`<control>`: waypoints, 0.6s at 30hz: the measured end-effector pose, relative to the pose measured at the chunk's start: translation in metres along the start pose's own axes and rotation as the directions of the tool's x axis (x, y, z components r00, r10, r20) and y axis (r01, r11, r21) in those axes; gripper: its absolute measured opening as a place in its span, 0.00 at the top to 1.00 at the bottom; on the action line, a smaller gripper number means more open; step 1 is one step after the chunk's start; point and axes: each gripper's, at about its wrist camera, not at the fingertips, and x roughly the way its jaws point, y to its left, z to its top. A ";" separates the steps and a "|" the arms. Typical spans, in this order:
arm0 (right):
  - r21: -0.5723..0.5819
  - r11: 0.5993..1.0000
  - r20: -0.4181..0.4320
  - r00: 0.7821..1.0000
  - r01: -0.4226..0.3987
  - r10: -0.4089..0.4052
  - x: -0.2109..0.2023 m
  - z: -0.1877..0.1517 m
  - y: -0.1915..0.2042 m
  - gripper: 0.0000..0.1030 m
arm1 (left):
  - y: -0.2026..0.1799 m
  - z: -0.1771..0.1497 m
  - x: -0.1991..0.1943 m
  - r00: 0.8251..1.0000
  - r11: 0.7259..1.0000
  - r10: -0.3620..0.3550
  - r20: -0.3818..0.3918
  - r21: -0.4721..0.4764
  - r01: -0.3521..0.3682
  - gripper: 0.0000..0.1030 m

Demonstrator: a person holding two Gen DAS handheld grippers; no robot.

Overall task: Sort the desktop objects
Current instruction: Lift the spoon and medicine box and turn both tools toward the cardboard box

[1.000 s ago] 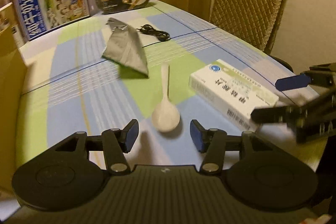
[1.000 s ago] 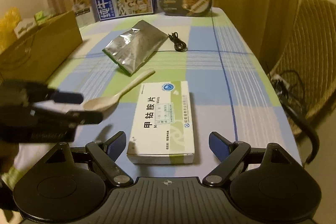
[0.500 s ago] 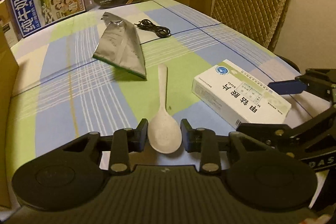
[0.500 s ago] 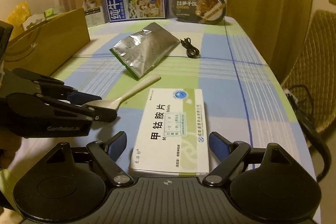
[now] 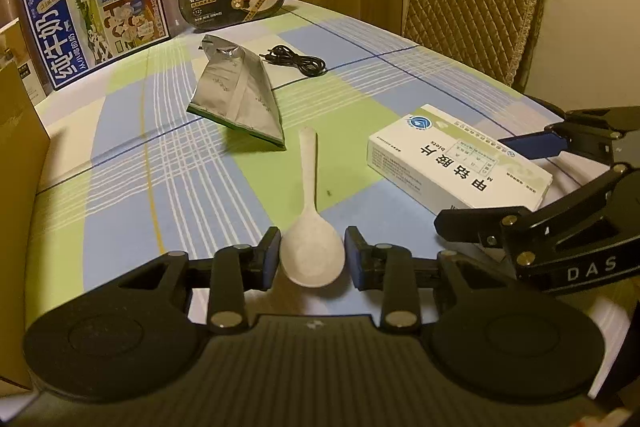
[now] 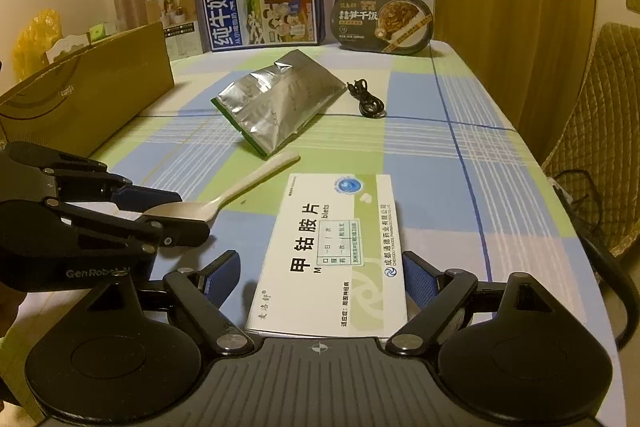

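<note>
A pale spoon [image 5: 309, 163] lies on the checked tablecloth with its handle pointing away. My left gripper [image 5: 312, 259] is shut on the spoon's bowl, one pad against each side. From the right wrist view, the left gripper [image 6: 188, 213] holds the spoon [image 6: 256, 175] low over the table. A white and green medicine box [image 6: 332, 247] lies flat beside it. My right gripper [image 6: 320, 279] stands open astride the near end of the box, with a small gap at the left pad. The left wrist view has the right gripper [image 5: 480, 187] straddling the medicine box [image 5: 448, 155].
A silver foil pouch [image 6: 280, 103] and a coiled black cable [image 6: 368, 99] lie farther back. A blue milk carton [image 6: 260, 7] and a black instant-rice tub [image 6: 382, 23] stand at the far edge. A cardboard box [image 6: 92, 95] is at the left, a padded chair [image 5: 472, 7] at the right.
The left jaws have come together on the spoon's bowl. The right gripper has slid a little farther forward along the medicine box, still wide.
</note>
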 end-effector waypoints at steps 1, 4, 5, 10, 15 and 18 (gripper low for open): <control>-0.001 1.000 0.002 1.000 -0.001 0.001 0.000 0.000 0.000 0.19 | 0.001 0.000 0.000 1.000 1.000 -0.002 -0.001 -0.012 0.002 0.73; -0.009 1.000 0.009 1.000 -0.006 0.006 0.001 0.000 0.001 0.19 | 0.002 0.000 -0.002 1.000 1.000 -0.003 -0.003 -0.028 0.003 0.73; -0.013 1.000 0.011 1.000 -0.007 0.008 0.002 0.000 0.002 0.19 | 0.003 0.000 -0.004 1.000 0.999 -0.008 -0.004 -0.037 0.008 0.73; -0.024 1.000 0.017 1.000 -0.009 0.009 0.008 0.002 0.004 0.19 | 0.003 -0.002 -0.014 1.000 0.998 -0.011 -0.001 -0.058 0.011 0.73; -0.023 1.000 0.018 1.000 -0.002 0.003 0.016 0.005 0.005 0.20 | 0.004 -0.004 -0.021 1.000 0.998 -0.006 -0.002 -0.070 0.006 0.73; -0.002 1.000 0.008 1.000 0.028 -0.028 0.017 0.006 0.003 0.34 | 0.005 -0.006 -0.022 1.000 0.997 -0.005 -0.005 -0.071 0.005 0.73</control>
